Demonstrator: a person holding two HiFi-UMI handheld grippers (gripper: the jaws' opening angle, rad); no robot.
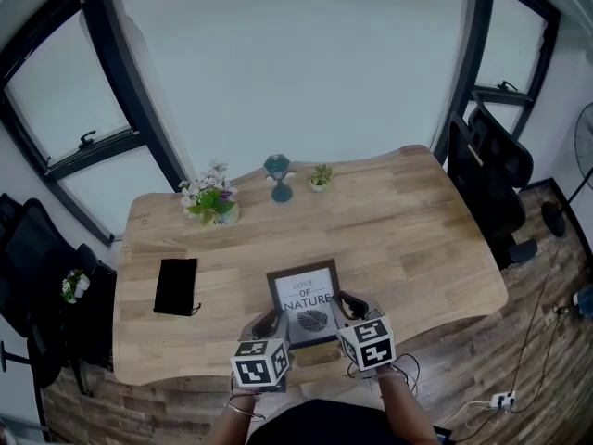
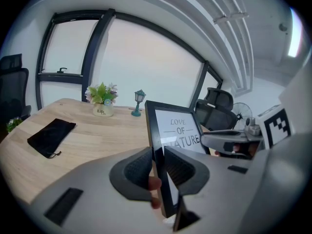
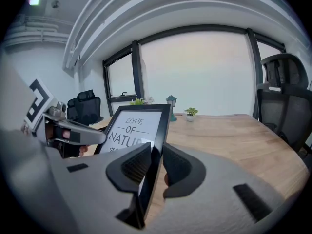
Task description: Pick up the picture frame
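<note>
Near the table's front edge, bare wood beyond, the left gripper and right gripper each pinch a side of the raised black frame, whose white print reads LOVE OF NATURE.

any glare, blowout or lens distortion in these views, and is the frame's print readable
Head view: soft even daylight, windows blown out white, picture frame print small but readable. Left gripper view: heavy fisheye curves the window bars; a pale reflection washes the glass over the lowest word. Right gripper view: same curving, pale patch low on the glass, lettering sharp.
</note>
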